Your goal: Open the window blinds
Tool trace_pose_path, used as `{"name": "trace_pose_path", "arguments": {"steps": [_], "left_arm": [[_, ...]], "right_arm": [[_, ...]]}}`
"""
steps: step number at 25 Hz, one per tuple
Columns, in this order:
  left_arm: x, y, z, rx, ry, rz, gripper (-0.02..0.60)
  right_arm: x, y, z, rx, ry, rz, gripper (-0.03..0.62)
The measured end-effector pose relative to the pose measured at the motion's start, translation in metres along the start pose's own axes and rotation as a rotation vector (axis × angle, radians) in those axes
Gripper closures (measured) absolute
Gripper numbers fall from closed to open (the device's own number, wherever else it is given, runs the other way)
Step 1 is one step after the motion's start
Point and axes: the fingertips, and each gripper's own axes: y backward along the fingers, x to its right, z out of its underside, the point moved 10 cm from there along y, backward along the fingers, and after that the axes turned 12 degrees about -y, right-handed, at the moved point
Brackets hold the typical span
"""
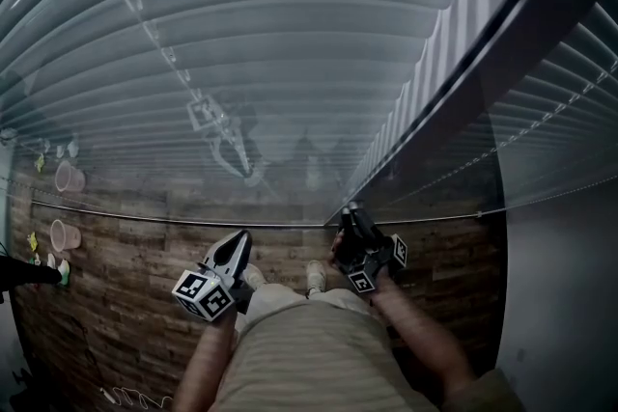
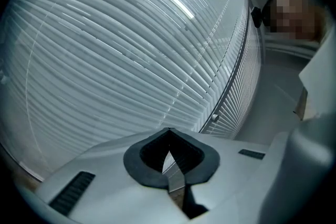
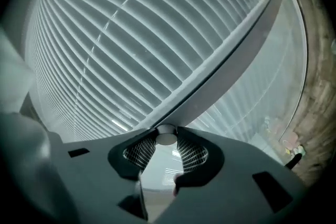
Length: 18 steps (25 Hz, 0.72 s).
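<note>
White slatted blinds fill the upper half of the head view, their slats lying nearly flat. A dark tilt wand hangs slantwise across them. My right gripper points up at the wand's lower end and is shut on it. In the right gripper view the wand runs down to a pale round tip held between the jaws of the right gripper. My left gripper hangs beside it, shut and empty. The left gripper view shows the left gripper facing the slats, with the wand off to its right.
Wood-patterned planks run below the blinds. Two pink cups and small bits lie at the left. A white cable is at the bottom left. The person's shoes stand close to the blinds. A gripper's reflection shows among the slats.
</note>
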Motion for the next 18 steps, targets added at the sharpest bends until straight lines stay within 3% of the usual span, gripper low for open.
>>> {"name": "trace_pose_path", "arguments": {"steps": [9, 18], "left_arm": [[0.005, -0.006, -0.001, -0.004, -0.007, 0.017, 0.566], [0.005, -0.008, 0.001, -0.010, -0.021, 0.021, 0.566]], "right_arm": [[-0.028, 0.009, 0.002, 0.037, 0.303, 0.219, 0.451], [-0.027, 0.001, -0.002, 0.010, 0.257, 0.199, 0.454]]}}
